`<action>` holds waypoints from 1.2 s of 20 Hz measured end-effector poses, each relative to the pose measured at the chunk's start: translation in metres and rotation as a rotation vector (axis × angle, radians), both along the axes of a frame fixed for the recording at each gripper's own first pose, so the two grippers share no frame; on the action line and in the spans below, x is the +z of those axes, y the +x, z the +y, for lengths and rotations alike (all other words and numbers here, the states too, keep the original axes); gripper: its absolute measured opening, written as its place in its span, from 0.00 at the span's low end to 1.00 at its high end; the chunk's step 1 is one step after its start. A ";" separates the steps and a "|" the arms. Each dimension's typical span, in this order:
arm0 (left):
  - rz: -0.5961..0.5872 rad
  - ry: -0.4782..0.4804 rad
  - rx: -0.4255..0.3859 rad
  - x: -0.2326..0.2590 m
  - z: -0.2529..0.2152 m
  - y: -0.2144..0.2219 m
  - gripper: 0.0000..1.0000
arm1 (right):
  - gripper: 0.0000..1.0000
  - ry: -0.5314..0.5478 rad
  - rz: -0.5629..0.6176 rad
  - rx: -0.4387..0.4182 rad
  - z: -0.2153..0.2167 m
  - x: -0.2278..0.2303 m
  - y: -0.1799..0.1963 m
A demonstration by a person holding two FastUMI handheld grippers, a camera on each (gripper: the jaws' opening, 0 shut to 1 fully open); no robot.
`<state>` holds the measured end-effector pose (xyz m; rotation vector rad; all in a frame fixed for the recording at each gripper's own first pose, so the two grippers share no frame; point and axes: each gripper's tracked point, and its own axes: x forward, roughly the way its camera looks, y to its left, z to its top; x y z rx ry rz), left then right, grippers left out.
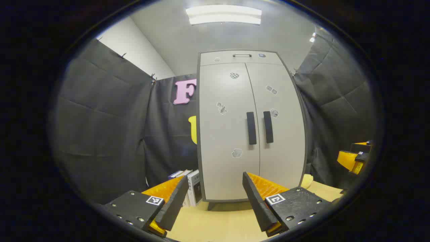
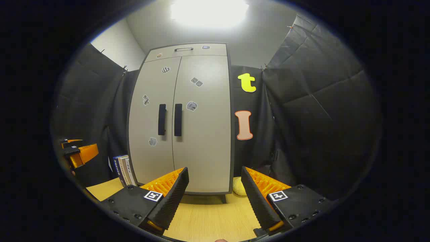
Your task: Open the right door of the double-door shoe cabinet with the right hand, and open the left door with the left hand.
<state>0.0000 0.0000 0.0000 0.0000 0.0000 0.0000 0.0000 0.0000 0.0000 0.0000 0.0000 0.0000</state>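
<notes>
Shoe cabinet (image 1: pixel 250 127) stands upright on a light wooden tabletop (image 1: pixel 218 225), backed by the black cloth wall. Both doors shut: left door (image 1: pixel 225 141) and right door (image 1: pixel 282 141) meet at a centre seam, with the two dark vertical handles just either side of it, left handle (image 1: pixel 251 128) and right handle (image 1: pixel 268 127). Small stickers dotted over both doors. A shallow top drawer with a metal pull (image 1: pixel 242 55) sits above the doors.

Left gripper (image 1: pixel 215 198) is low at the bottom of the left gripper view, fingers spread wide apart, nothing between them, well short of the cabinet. Right gripper (image 2: pixel 215 195) is the same in the right gripper view: wide open, holding nothing, away from the doors. In the right gripper view the cabinet sits left of centre, and the left gripper shows again at the far left edge.

A row of books (image 1: pixel 193 188) stands upright just beside the cabinet's left side. A pale yellow round object (image 2: pixel 239 187) lies on the tabletop by the cabinet's right foot. Ceiling light panel (image 1: pixel 224 15) is on overhead.
</notes>
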 end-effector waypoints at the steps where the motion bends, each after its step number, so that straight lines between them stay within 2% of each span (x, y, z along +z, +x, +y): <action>1: 0.001 -0.002 -0.003 0.000 -0.001 0.001 0.94 | 0.99 -0.001 0.000 0.000 0.000 0.000 0.002; 17: -0.012 0.006 0.003 0.005 0.008 -0.002 0.94 | 0.99 0.014 0.013 0.004 0.005 -0.001 0.004; 24: -0.025 0.016 0.018 0.008 0.019 -0.003 0.94 | 0.99 0.011 0.023 0.039 0.021 0.004 0.021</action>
